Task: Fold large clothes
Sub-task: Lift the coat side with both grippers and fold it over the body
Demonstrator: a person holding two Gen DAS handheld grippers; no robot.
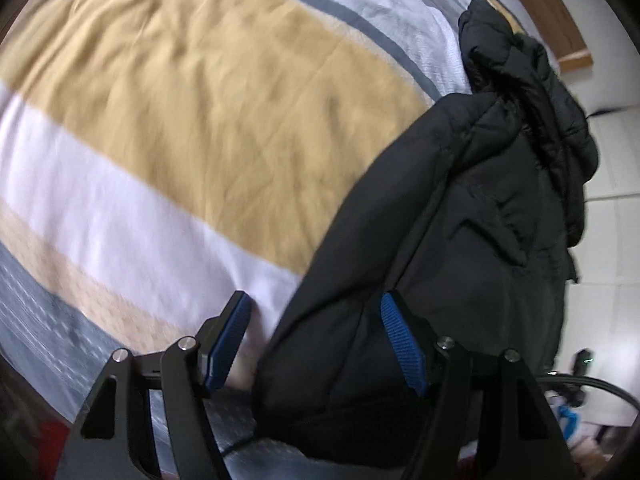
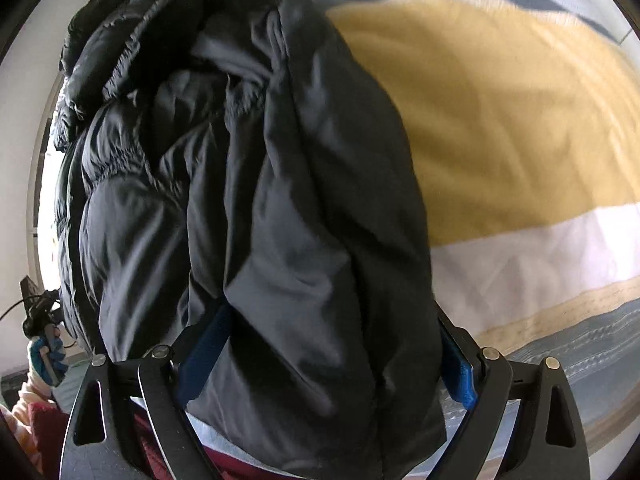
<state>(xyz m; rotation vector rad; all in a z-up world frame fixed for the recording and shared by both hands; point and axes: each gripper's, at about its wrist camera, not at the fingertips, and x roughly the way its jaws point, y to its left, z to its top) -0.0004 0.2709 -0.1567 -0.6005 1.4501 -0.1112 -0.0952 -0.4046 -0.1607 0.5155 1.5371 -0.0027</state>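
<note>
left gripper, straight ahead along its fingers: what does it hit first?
Most likely the black puffer jacket: its fabric already bulges between the fingers of the left gripper. The striped bedspread lies behind and to the left; depth is unclear.

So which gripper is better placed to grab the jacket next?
Probably the right gripper: a thick fold of the black jacket fills its open jaws. The left gripper has only the jacket's edge inside, with the bedspread showing.
</note>
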